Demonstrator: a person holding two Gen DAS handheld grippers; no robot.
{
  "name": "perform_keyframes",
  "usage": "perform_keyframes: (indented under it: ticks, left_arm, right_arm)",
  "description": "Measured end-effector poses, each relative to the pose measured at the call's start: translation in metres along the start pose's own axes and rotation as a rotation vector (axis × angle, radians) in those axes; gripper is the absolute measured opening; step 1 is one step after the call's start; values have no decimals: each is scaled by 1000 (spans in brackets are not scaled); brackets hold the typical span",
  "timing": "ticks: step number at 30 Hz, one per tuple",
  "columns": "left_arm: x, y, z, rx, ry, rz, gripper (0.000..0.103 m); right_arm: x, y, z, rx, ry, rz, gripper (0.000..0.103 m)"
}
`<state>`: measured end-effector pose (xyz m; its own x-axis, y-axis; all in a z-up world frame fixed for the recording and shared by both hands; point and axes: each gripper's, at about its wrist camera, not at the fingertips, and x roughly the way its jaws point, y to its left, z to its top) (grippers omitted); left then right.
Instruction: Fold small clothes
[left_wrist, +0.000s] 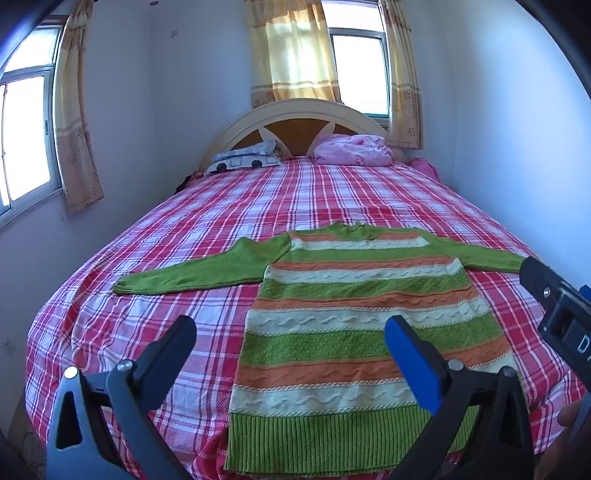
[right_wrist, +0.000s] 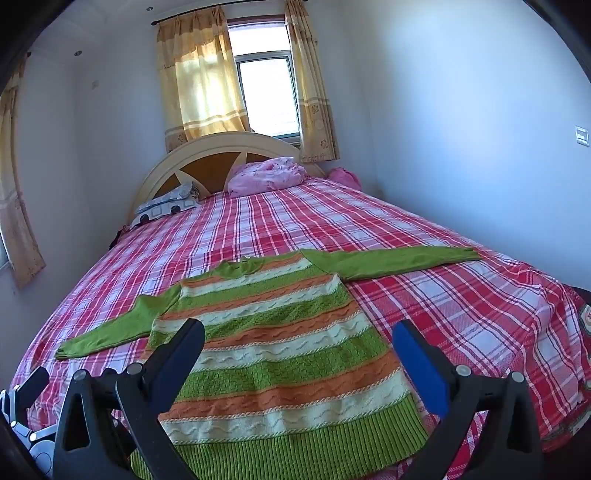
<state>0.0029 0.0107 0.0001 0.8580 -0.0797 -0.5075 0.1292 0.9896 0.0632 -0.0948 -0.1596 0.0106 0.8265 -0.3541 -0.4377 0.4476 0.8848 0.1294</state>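
Item on my feed: 1 knit sweater (left_wrist: 354, 321), child-size by look. Body w/ horiz. stripes in green, orange & cream, cable-wave texture; ribbed green hem (left_wrist: 325, 439) nearest me; sleeves plain green. Lies flat, unfolded, front or back up I can't tell. Both sleeves spread out to the sides, left sleeve (left_wrist: 207, 271) & right sleeve (right_wrist: 391, 262) fully extended. Green collar (right_wrist: 240, 264) points away toward far end.

Bright daylight enters through the window (right_wrist: 266, 92) behind the headboard, glowing through yellow curtains (left_wrist: 295, 51). Panes are blown out white. Fisheye bending curves walls; dark vignette fills corners.
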Motion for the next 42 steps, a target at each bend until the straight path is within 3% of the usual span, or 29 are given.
perform_keyframes:
  ticks: [42]
  left_arm:
    - [2, 0, -3, -14, 26, -30, 103]
  right_arm:
    - [1, -4, -1, 1, 16, 1, 102]
